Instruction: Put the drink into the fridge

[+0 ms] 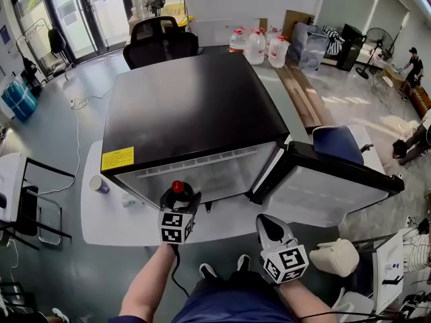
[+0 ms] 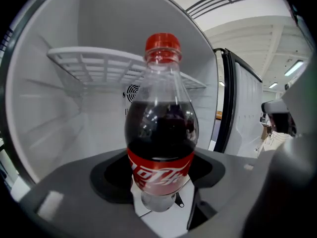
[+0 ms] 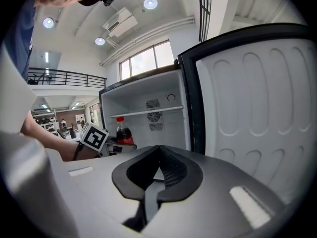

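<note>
Red-capped cola bottle (image 2: 161,133): one, in left gripper (image 1: 178,197) fingers | right gripper (image 3: 159,151): fingers together | fridge (image 1: 195,106): one, open

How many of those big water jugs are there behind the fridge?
3, side by side just beyond the far right corner of the fridge: the left jug, the middle jug, the right jug. Others could be hidden behind the fridge.
</note>
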The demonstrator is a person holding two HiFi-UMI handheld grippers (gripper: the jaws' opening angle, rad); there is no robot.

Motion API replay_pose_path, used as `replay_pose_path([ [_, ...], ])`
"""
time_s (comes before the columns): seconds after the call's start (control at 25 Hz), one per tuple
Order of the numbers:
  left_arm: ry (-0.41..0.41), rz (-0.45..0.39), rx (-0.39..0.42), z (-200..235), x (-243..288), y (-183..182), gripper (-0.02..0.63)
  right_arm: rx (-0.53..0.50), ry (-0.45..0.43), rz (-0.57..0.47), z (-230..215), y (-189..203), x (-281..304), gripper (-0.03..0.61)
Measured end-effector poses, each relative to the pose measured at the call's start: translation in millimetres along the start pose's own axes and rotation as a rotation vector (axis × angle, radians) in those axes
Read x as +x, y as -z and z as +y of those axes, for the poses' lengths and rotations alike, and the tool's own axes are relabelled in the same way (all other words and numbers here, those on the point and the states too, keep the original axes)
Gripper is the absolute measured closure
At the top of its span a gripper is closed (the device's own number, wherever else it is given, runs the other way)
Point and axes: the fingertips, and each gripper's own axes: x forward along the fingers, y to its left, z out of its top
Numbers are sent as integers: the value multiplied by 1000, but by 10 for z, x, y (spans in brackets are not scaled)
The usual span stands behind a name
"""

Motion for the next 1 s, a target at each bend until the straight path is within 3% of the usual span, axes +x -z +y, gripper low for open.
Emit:
replay_pose_path([
  [0.28, -10, 15, 24, 37, 323, -25, 302, 15, 38, 12, -175, 60, -52, 572],
  [1.0, -39, 29, -8, 313, 895, -73, 302, 46, 117, 39, -356, 201, -258, 572],
])
